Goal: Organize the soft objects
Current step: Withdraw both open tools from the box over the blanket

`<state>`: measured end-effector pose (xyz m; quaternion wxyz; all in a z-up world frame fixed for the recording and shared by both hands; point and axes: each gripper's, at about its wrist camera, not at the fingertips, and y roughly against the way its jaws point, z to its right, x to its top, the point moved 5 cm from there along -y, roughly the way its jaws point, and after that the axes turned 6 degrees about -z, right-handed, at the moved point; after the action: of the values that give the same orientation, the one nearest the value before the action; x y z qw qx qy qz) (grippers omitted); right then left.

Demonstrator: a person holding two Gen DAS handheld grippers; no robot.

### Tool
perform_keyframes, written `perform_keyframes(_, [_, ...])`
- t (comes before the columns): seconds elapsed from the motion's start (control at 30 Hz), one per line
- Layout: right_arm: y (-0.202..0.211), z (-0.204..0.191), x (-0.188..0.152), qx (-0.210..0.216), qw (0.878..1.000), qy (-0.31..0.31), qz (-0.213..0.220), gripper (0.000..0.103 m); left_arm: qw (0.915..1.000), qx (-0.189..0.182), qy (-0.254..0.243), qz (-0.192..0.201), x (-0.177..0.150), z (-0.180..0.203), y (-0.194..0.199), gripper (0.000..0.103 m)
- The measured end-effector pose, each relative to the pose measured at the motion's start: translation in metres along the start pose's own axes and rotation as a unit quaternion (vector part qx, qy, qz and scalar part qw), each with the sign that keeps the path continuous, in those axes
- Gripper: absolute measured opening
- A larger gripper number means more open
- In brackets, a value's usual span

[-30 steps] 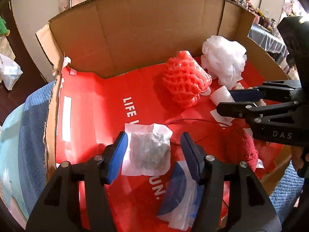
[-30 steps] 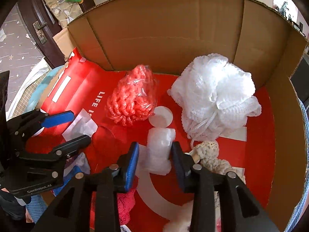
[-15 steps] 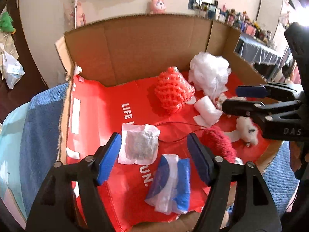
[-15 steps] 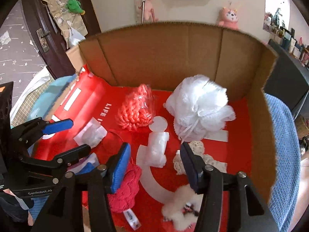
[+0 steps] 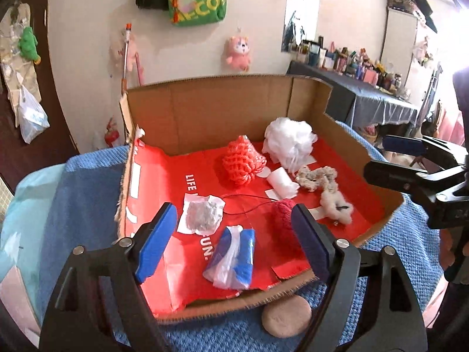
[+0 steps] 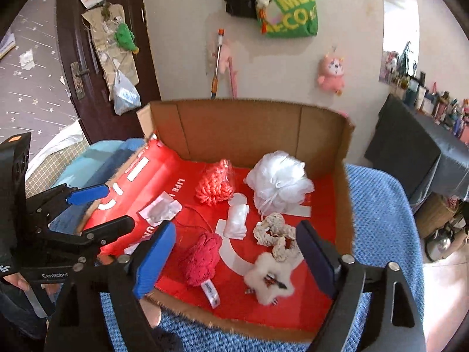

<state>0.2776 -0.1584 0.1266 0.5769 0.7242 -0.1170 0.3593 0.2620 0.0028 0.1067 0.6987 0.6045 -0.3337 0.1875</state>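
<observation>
Left wrist view: left gripper (image 5: 234, 237) is held above the near edge of the box (image 5: 222, 117), jaws opening, nothing pinched between them. Below the gap, on the red liner (image 5: 176, 173), a blue-white pack (image 5: 233, 259) is seen near the front, a white sachet (image 5: 200, 214) just behind it, a red knit ball (image 5: 281, 214) to the right. Further back an orange net (image 5: 243, 162) and a white pouf (image 5: 290, 140) are set side by side near the back wall. A white roll (image 5: 281, 183) lies in front of the pouf, a cream rope toy (image 5: 316, 176) beside it, a white furry piece (image 5: 337, 206) nearer the front edge. Right gripper (image 5: 392, 158) is seen at the right edge, above the box side. The box rests on a blue towel (image 5: 88, 190).

Right wrist view: right gripper (image 6: 234, 252) is held over the front of the box, jaws opening, nothing between the pads. Left gripper (image 6: 105, 205) is seen at the left, spread, empty. A hand (image 6: 17, 281) is partly seen on its handle.
</observation>
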Motion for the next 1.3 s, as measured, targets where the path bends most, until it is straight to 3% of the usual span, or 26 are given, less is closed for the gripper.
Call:
perform_keyframes(0.13, [0.027, -0.004, -0.012, -0.003, 1.000, 0.000, 0.030, 0.098, 0.9997, 0.006, -0.004, 0.025, -0.010, 0.008, 0.021, 0.087])
perform_keyframes(0.5, [0.075, -0.007, -0.065, -0.021, 0.997, -0.017, 0.075, 0.103, 0.9975, 0.017, -0.004, 0.068, -0.049, 0.028, 0.061, 0.094])
perform_keyframes(0.9, [0.066, -0.009, -0.121, -0.049, 0.995, -0.034, 0.075, 0.103, 0.9989, 0.014, 0.018, 0.040, -0.104, 0.033, 0.045, 0.094])
perform_keyframes(1.13, [0.048, -0.008, -0.147, -0.072, 0.994, -0.041, 0.064, 0.103, 0.9994, 0.016, 0.024, 0.019, -0.123, 0.035, 0.029, 0.094])
perform_keyframes(1.3, [0.039, -0.007, -0.162, -0.078, 0.994, -0.055, 0.060, 0.103, 0.9991, 0.027, 0.022, 0.025, -0.131, 0.038, 0.025, 0.094])
